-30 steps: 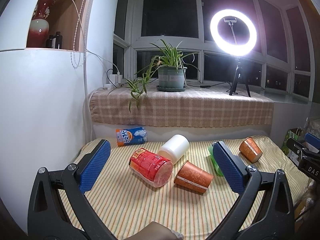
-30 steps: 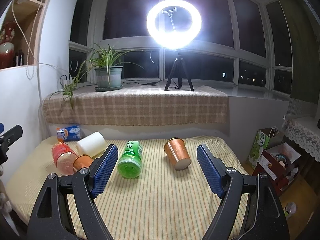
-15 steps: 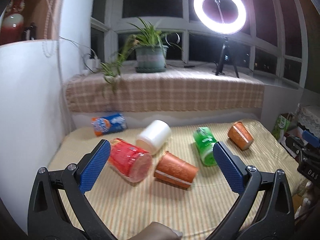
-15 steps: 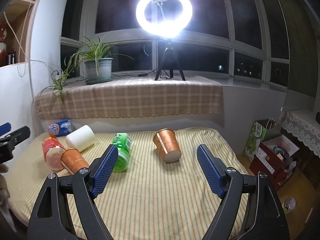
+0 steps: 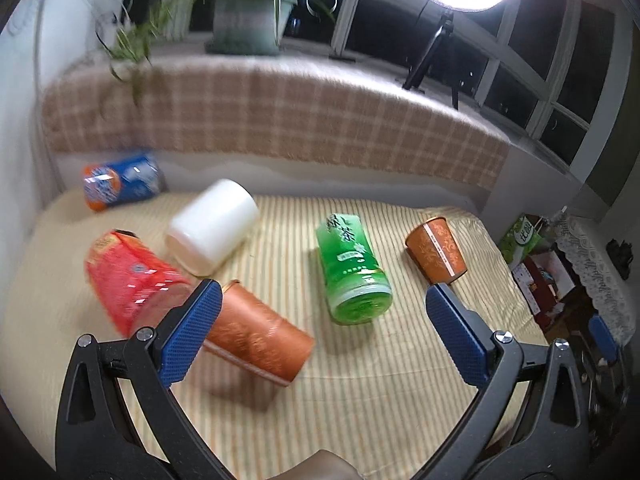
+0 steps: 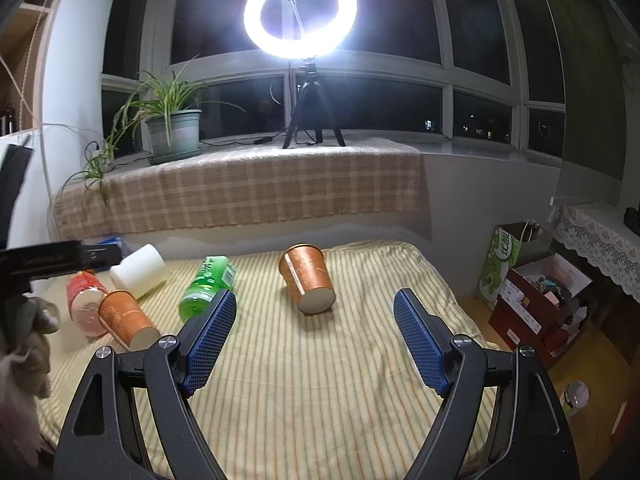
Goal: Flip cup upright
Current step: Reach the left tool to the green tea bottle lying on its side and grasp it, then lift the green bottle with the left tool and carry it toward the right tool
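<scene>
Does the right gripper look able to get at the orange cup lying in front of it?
Probably yes: the right gripper is open, the orange cup lies just ahead, with bare striped cloth between.

Two orange patterned paper cups are being seen lying sideways on the striped cloth (image 5: 384, 400): near cup (image 5: 256, 338), far cup (image 5: 437, 249).

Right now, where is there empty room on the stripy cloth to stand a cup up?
Bare cloth lies between the green bottle and the right orange cup, and nearer, before the right gripper. The left side is crowded.
</scene>
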